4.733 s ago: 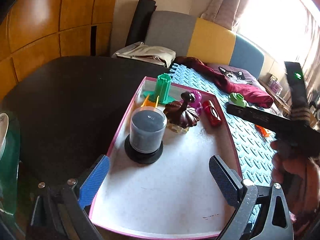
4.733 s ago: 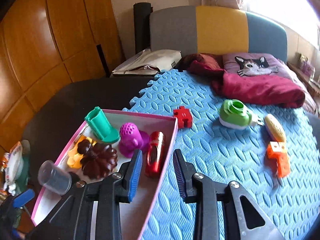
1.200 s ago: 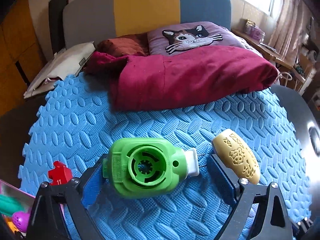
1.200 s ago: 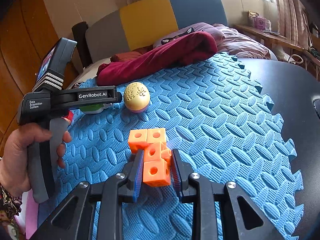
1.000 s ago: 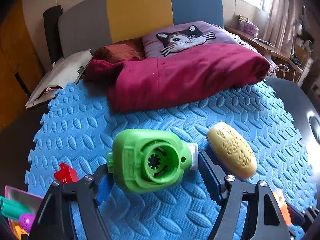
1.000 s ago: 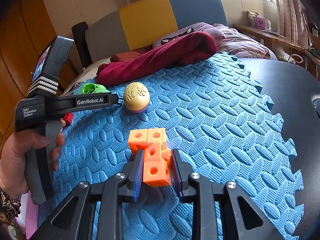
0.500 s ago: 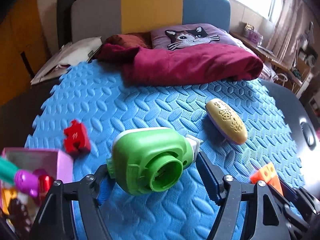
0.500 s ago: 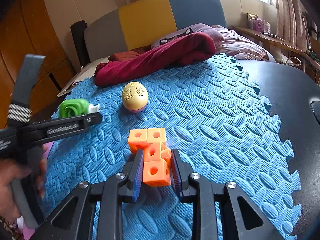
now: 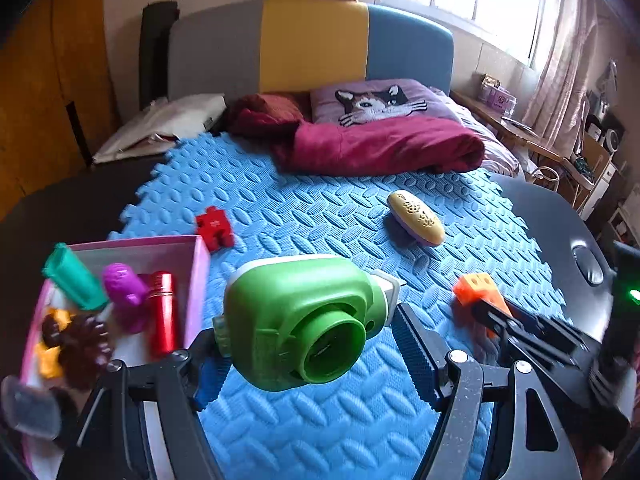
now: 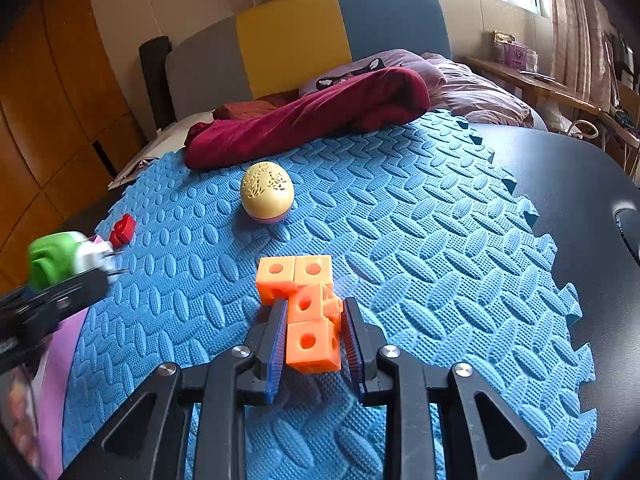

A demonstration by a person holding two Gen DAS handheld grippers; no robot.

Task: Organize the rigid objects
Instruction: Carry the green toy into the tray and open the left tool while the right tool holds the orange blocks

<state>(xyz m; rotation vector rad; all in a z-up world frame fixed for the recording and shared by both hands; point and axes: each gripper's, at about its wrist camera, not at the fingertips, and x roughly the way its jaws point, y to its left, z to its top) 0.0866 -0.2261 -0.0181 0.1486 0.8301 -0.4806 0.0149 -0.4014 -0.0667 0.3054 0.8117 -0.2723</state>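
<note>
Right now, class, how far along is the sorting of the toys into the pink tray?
Done: the pink tray already holds several toys. In hand: the left tool carries the green toy above the mat; the right tool grips the orange blocks. Left: the red puzzle piece and yellow egg.

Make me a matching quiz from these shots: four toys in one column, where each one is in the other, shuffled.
Things:
1. green toy
2. orange cubes
3. red puzzle piece
4. red cylinder

Places:
A. lying in the pink tray
B. between the right gripper's fingers, on the mat
C. loose on the mat, just beyond the tray
D. held in the left gripper, off the mat

Pairs: 1-D, 2-B, 3-C, 4-A
</note>
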